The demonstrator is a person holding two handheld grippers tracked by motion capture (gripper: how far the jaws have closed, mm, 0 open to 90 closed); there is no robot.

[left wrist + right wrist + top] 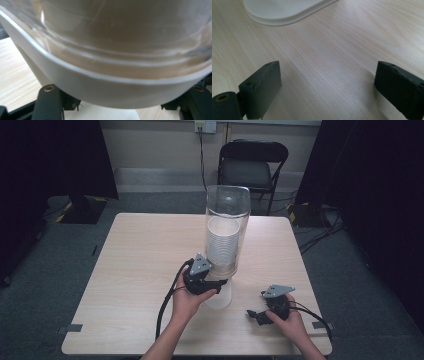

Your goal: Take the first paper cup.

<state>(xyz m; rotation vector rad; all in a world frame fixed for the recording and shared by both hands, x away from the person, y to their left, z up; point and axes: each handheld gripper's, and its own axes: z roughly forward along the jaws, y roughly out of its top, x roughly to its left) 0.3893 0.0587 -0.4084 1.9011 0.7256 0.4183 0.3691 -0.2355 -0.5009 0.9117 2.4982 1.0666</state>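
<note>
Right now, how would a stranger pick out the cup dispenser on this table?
Find the pale wooden table. Near its middle stands the cup dispenser, a tall clear tube holding a stack of white cups. It is the only upright, see-through thing there.

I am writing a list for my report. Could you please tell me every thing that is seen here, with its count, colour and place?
Cup dispenser: one, clear tube on a white base, centre of the table.
Cup stack: one stack, white, inside the tube.
Lowest cup: one, white, hanging below the dispenser base.
Table: one, light wood.
Folding chair: one, black, behind the table.
Wall socket: one, pale, on the far wall.
Left gripper: black, jaws at the lowest cup.
Right gripper: black, open, low over the table at the right.
</note>
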